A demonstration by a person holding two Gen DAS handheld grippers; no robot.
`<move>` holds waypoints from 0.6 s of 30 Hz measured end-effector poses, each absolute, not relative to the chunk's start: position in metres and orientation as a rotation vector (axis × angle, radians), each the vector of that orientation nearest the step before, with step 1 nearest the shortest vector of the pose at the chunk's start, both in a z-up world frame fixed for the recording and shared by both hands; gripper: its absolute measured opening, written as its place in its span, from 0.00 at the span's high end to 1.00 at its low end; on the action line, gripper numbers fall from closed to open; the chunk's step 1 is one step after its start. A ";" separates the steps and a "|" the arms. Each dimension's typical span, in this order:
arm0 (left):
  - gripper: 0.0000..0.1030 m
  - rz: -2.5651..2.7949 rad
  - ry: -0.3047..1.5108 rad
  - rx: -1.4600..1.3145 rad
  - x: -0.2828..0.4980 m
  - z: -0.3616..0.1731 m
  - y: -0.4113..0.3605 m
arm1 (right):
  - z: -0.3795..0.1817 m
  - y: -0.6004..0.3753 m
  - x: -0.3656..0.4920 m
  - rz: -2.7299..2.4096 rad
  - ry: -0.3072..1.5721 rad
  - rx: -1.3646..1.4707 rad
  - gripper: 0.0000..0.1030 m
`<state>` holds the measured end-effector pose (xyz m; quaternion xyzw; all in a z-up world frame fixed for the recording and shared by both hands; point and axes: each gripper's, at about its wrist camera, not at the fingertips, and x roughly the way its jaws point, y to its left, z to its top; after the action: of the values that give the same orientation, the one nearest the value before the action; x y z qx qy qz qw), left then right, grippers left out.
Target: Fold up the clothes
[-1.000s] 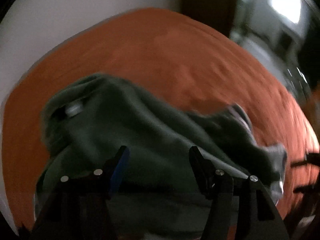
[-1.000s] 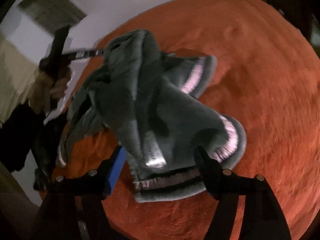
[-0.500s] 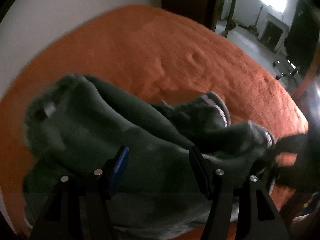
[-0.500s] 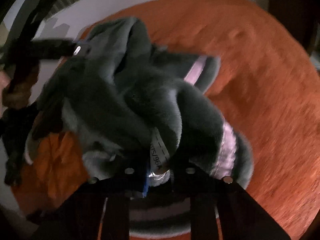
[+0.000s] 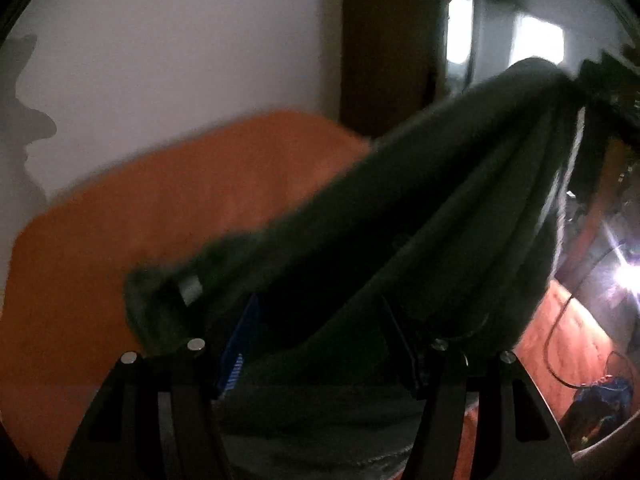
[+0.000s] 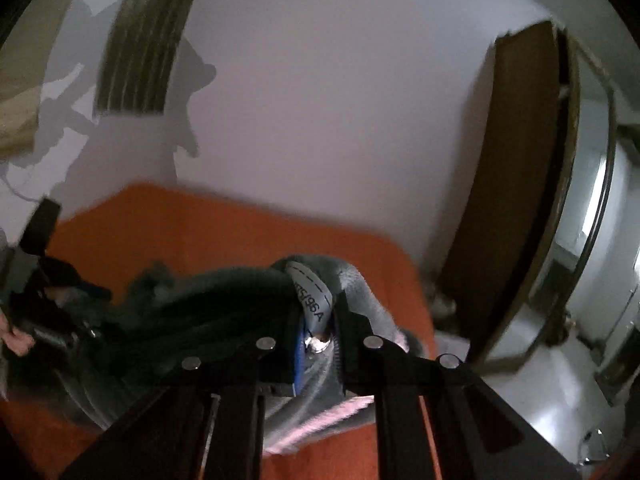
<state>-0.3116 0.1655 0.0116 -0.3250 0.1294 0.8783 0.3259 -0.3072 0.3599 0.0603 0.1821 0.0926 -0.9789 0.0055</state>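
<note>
Orange bed, white wall behind. Garment: grey, lifted off bed, slung between your grippers. Right gripper: narrow, closing, pinching label edge. Left gripper: wide, cloth between jaws, hold unclear. Lift evenly; secure left hold before spreading flat.

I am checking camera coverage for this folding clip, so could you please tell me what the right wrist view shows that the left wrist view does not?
Only the right wrist view shows the white size label and pink trim of the grey garment, pinched in the closing right gripper, and a slatted vent on the wall.

Only the left wrist view shows the left gripper with its jaws apart and cloth draped between them, plus a bright glare.

Both show the garment lifted above the orange bed cover and the white wall.
</note>
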 end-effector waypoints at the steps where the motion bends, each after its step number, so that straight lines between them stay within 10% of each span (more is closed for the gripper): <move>1: 0.35 2.304 0.377 -0.775 -0.307 0.025 0.167 | 0.068 0.358 -0.305 -3.049 0.272 0.567 0.90; 9: 0.26 2.038 0.935 -0.310 -0.279 -0.001 0.239 | -0.004 0.346 -0.305 -2.738 0.138 0.866 0.90; 18: 0.26 1.694 1.016 -0.122 -0.248 -0.056 0.271 | -0.073 0.365 -0.240 -2.532 0.045 1.022 0.89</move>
<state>-0.2484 0.2712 -0.0559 -0.0514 0.4290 0.7154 0.5491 -0.2396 0.3647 -0.0733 0.3664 0.0160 -0.9077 0.2040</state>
